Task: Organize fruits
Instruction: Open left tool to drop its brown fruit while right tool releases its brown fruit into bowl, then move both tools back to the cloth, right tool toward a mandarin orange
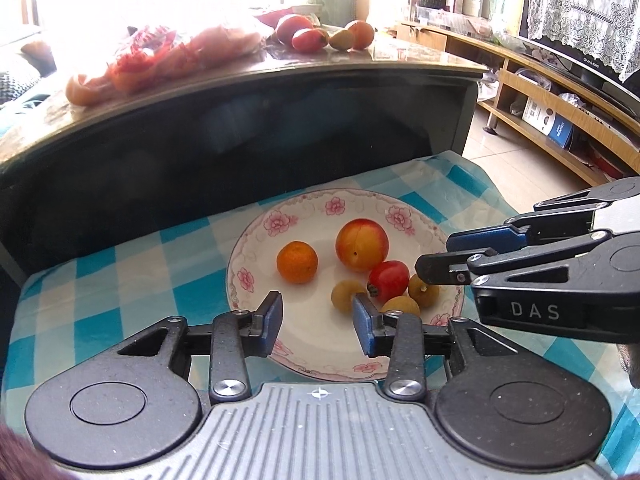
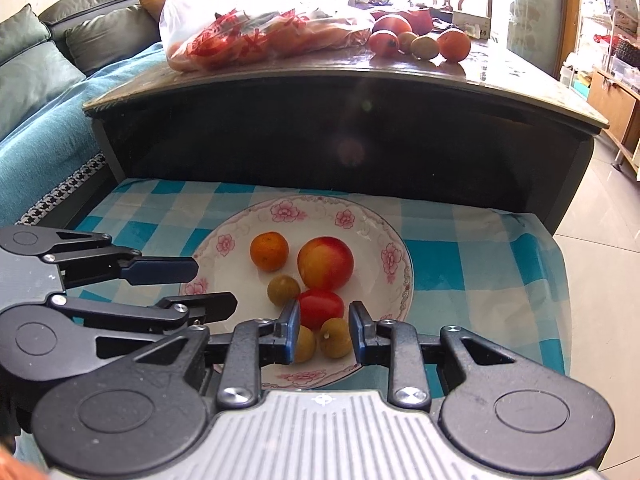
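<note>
Left claw [image 1: 316, 316]: released, nothing between its blue pads; it hangs over the plate's near rim at about 6 o'clock.
Plate [image 1: 256, 236]: flowered, sitting on the blue checked cloth [image 1: 132, 276] below the dark table [image 1: 240, 80].
Fruit on plate: tangerine [image 1: 297, 262] at 9 o'clock, peach [image 1: 362, 244] near the centre, a red fruit [image 1: 389, 278] just beside it, three small yellow fruits [image 1: 344, 295] clustered toward 5 o'clock.
Right claw [image 2: 322, 334]: its pads stand a narrow way apart and frame one small yellow fruit [image 2: 335, 343] without visibly pressing it; we judge it empty.
Fruit left to move: a loose group [image 2: 420, 42] on the table at 12 o'clock, beside a plastic bag [image 2: 256, 20].
Our advice: lift both claws clear before swinging away, so we do not nudge the cluster; then we take one table fruit at a time, squeezing gently, and set it in the plate's bare patch at 8 o'clock.
</note>
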Demonstrator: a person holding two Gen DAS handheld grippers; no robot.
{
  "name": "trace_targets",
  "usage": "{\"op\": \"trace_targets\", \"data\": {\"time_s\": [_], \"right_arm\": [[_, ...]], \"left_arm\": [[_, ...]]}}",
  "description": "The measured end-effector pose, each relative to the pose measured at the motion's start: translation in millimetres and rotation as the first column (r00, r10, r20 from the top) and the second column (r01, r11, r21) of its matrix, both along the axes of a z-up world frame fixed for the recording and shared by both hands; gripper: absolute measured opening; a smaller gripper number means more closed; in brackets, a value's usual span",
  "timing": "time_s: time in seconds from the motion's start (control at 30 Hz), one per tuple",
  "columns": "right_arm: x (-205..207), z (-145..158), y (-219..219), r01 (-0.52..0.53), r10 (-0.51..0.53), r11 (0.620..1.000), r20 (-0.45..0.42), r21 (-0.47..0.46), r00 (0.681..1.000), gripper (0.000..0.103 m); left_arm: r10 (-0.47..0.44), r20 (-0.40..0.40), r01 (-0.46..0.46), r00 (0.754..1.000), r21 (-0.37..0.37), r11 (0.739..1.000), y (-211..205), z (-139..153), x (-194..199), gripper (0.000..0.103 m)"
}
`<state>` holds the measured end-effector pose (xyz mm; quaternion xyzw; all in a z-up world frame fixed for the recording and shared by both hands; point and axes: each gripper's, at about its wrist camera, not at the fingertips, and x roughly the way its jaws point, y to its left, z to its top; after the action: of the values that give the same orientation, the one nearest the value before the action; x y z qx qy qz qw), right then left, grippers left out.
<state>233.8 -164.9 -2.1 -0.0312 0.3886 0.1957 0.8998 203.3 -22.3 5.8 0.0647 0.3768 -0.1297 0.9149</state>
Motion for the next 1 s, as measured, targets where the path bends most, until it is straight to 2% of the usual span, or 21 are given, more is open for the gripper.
{"op": "trace_targets", "data": {"time_s": [0.57,1.0], "right_arm": [[-26.4,23.4,3.2,-0.007,0.006,1.0,0.031,0.018,1.0,0.031],[-59.3,18.5,13.9,-0.038,0.038,0.999,-0.004,-0.002,0.999,0.034]], "left_arm": [[-0.003,0.031,0.003,1.0,0.006,1.0,5.7,18.4,-26.5,0.052],[-0.005,-0.005,0.005,1.0,0.016,1.0,14.8,11.0,-59.7,0.053]]}}
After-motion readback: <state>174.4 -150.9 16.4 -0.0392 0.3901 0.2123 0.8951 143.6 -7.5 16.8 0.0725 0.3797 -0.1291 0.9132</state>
